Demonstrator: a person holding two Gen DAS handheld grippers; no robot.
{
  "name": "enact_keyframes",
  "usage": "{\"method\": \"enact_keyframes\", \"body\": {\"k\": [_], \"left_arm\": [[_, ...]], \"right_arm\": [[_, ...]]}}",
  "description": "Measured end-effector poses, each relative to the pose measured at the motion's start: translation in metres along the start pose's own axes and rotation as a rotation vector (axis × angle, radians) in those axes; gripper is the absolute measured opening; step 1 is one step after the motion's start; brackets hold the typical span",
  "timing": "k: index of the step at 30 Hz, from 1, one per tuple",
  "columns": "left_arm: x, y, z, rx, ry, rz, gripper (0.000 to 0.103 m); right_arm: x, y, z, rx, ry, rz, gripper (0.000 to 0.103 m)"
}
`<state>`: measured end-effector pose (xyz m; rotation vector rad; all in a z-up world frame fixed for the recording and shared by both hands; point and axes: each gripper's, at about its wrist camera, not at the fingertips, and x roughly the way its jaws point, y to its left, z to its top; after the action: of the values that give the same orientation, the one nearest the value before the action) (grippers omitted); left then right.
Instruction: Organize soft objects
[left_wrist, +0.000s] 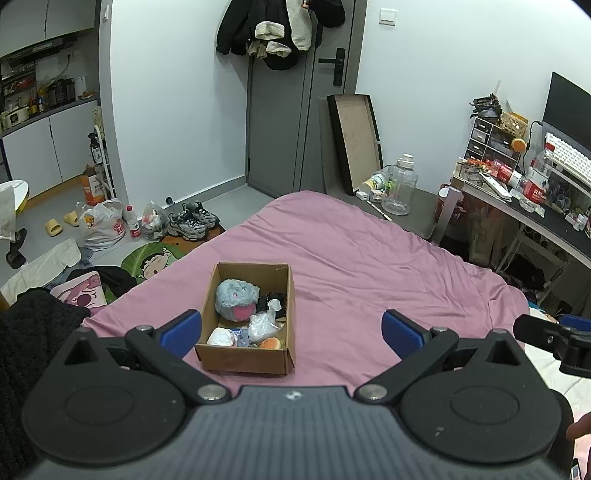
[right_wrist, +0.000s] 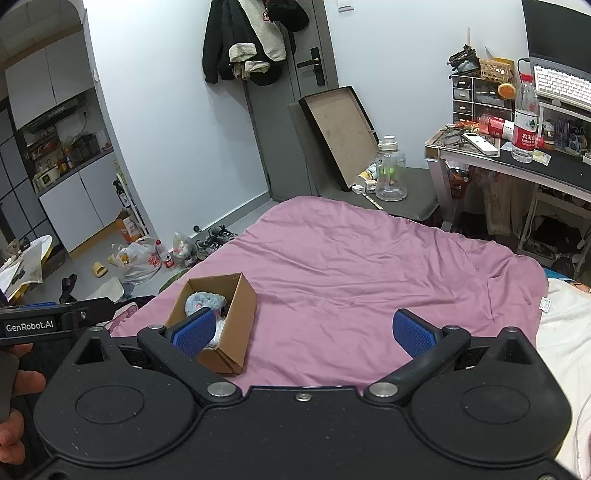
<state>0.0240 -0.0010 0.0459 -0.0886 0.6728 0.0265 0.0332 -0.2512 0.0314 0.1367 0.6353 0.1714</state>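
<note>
A brown cardboard box (left_wrist: 284, 295) sits on the pink bedspread (left_wrist: 369, 266). Inside lie a grey-blue fuzzy plush (left_wrist: 236, 297) with a pink patch, a white soft item in clear plastic (left_wrist: 263, 323), a white plush (left_wrist: 220, 336), an orange piece (left_wrist: 272, 343) and something black (left_wrist: 273, 300). My left gripper (left_wrist: 291, 334) is open and empty, held above the bed with the box between its blue pads. My right gripper (right_wrist: 304, 332) is open and empty; the box (right_wrist: 236, 325) lies by its left pad, with the grey plush (right_wrist: 205, 302) showing inside.
A cluttered desk (right_wrist: 546, 162) with a water bottle (right_wrist: 526, 118) stands at the right. A chair (right_wrist: 406, 195) holds a large clear jug (right_wrist: 389, 173) and a flat box lid. Bags, shoes and clothes lie on the floor left of the bed (left_wrist: 110, 225). A white cover (right_wrist: 565, 332) lies at the bed's right.
</note>
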Motion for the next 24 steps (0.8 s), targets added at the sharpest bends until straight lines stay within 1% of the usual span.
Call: {"method": "enact_keyframes", "body": {"k": [24], "left_arm": [[0.0025, -0.0013, -0.0063, 0.001, 0.008, -0.001, 0.103]], "right_arm": [[0.0036, -0.0013, -0.0027, -0.025, 0.012, -0.006, 0.103]]}}
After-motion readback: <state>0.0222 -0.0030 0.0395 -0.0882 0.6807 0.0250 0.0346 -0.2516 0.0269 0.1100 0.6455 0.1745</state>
